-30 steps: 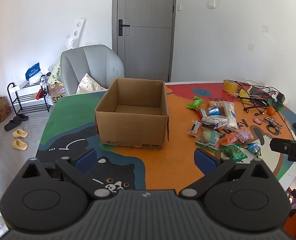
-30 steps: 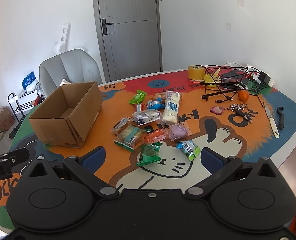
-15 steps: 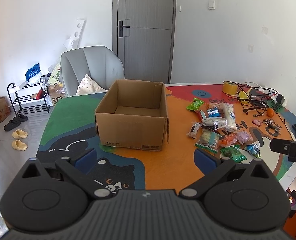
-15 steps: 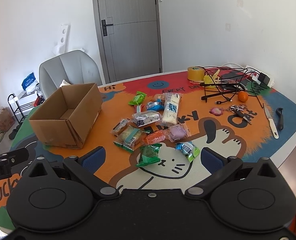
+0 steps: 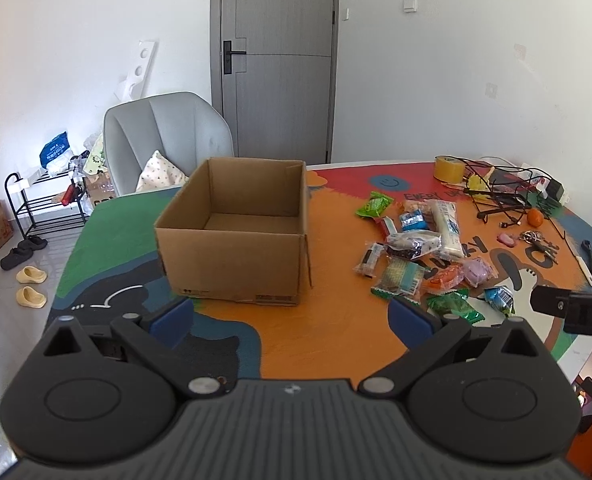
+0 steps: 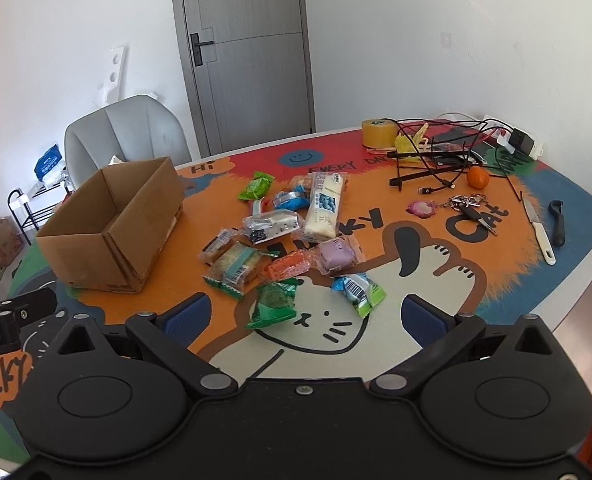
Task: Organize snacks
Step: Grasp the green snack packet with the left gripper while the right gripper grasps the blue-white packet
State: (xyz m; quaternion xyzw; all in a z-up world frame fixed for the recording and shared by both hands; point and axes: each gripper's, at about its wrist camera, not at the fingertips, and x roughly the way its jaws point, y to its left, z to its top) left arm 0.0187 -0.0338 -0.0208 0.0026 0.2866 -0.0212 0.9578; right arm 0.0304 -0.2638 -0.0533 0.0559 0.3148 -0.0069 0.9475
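The cardboard box is set open-topped and empty on the table, apparently so packets can be dropped straight in. The snacks (crinkly foil and clear plastic wrappers) are scattered just beside it. The left gripper and right gripper are held spread wide, nothing grasped, above the near edge.

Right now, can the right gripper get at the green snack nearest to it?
Probably yes. The right gripper is open, and the green snack lies flat just ahead of its fingers, with nothing between them.
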